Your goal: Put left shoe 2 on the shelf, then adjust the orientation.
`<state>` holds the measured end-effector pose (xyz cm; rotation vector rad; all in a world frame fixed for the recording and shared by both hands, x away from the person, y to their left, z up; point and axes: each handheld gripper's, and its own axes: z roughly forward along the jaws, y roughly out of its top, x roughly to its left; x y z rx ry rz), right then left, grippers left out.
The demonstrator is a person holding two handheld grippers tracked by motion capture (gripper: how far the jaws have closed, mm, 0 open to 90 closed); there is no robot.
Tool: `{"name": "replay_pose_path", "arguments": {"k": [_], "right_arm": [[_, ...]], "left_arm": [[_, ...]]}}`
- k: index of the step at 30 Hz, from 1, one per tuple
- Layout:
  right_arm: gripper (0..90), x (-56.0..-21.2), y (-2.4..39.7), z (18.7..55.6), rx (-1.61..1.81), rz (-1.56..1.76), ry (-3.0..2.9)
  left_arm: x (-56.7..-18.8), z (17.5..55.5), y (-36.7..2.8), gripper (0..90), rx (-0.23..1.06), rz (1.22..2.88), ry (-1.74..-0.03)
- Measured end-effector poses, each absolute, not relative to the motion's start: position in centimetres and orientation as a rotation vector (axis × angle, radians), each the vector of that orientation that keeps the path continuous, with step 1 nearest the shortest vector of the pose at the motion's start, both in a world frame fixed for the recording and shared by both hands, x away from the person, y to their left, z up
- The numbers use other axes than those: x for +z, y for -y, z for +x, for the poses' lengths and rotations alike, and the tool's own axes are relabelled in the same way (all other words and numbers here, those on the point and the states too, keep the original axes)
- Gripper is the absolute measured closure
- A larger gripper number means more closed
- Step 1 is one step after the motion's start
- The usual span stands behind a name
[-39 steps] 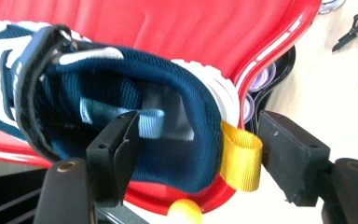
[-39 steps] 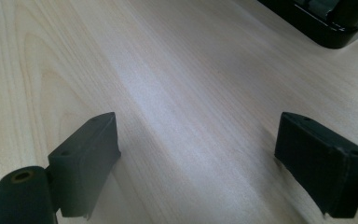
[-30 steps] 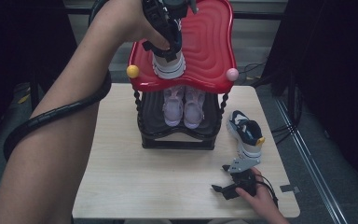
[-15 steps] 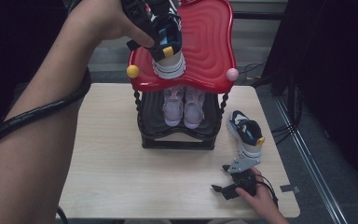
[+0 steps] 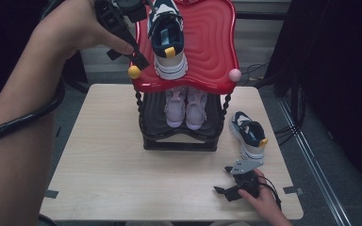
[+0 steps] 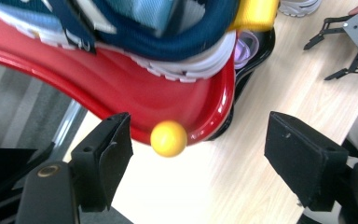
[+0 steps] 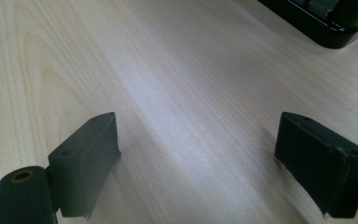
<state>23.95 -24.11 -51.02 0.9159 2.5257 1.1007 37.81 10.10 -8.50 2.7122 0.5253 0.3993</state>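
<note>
Two tiers make up the shoe rack (image 5: 179, 139) at the far middle of the tabletop (image 5: 103, 174): a red top shelf (image 5: 212, 47) carries a navy sneaker (image 5: 168, 35) near its front left edge, and a pale pair (image 5: 186, 108) sits on the black lower shelf. A second navy sneaker (image 5: 249, 134) stands near the tabletop's right edge. The left gripper (image 5: 139, 59) hangs beside the yellow knob (image 6: 168, 138), fingers spread and holding nothing, having just been opening. The right gripper (image 5: 231, 181) rests near the front right corner, fingers open.
</note>
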Motion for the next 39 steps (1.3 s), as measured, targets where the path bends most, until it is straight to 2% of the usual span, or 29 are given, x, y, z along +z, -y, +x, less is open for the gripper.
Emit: {"name": "replay_pose_path", "arguments": {"k": [17,39], "right_arm": [[12.7,-51.0,24.1,23.9,1.096,0.918,-2.526],[12.7,-51.0,24.1,23.9,1.096,0.918,-2.527]], "left_arm": [[-12.2,37.5,-15.5,20.8,0.300,2.686,-0.647],[-18.4,37.5,-19.3,18.0,0.150,2.699,-0.742]]}}
